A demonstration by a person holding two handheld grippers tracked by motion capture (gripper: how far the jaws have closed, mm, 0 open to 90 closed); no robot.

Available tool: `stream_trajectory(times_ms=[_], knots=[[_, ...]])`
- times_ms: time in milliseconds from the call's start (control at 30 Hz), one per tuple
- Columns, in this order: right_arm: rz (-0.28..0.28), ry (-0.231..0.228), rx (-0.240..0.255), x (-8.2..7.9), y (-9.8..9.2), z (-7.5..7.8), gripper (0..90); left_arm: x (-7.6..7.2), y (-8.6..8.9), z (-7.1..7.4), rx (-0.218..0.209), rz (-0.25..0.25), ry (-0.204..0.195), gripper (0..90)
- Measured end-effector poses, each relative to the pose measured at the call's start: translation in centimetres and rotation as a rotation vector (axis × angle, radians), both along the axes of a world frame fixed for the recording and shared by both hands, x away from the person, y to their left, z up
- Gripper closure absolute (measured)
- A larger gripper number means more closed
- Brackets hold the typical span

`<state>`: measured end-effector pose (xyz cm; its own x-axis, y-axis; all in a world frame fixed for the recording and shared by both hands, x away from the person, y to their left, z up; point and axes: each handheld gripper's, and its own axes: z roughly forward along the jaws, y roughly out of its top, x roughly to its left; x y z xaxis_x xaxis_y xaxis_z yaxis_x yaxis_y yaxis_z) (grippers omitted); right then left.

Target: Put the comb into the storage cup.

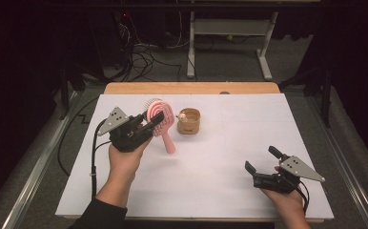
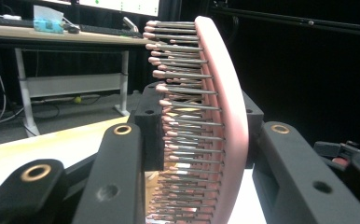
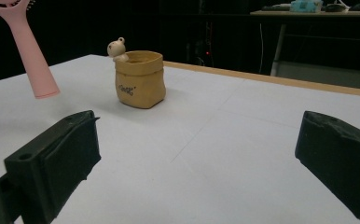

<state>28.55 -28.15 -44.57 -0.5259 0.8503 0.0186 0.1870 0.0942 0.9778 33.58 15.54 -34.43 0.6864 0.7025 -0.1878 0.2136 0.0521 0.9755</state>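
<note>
The pink hairbrush (image 1: 162, 121) looks like smooth matt plastic, its thin bristles (image 2: 187, 107) greyish with rounded pink tips. The tan pot (image 3: 139, 78) looks glazed and faintly glossy. The counter (image 1: 249, 138) has a matt white paper-like cover over a wood edge.

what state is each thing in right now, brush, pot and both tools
pink hairbrush: lifted off the table, held by its head, handle hanging down
yellow pot: upright on the table, open at the top, small bear figure at its rim
left tool: shut on the hairbrush head
right tool: open, nothing between its jaws
</note>
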Motion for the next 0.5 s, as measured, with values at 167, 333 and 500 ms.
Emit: stream_trajectory(times_ms=[167, 333, 500], knots=[[0.002, -0.002, 0.000, 0.0, 0.0, 0.0, 0.3, 0.7, -0.8, 0.3, 0.001, -0.004, -0.002, 63.6], [0.008, -0.005, -0.006, 0.0, 0.1, 0.0, 0.3, 1.4, -1.4, 0.5, 0.001, -0.007, 0.000, 63.6], [0.009, -0.005, -0.004, 0.0, 0.1, 0.0, 0.3, 2.1, -1.7, 0.9, 0.001, -0.006, 0.001, 63.6]])
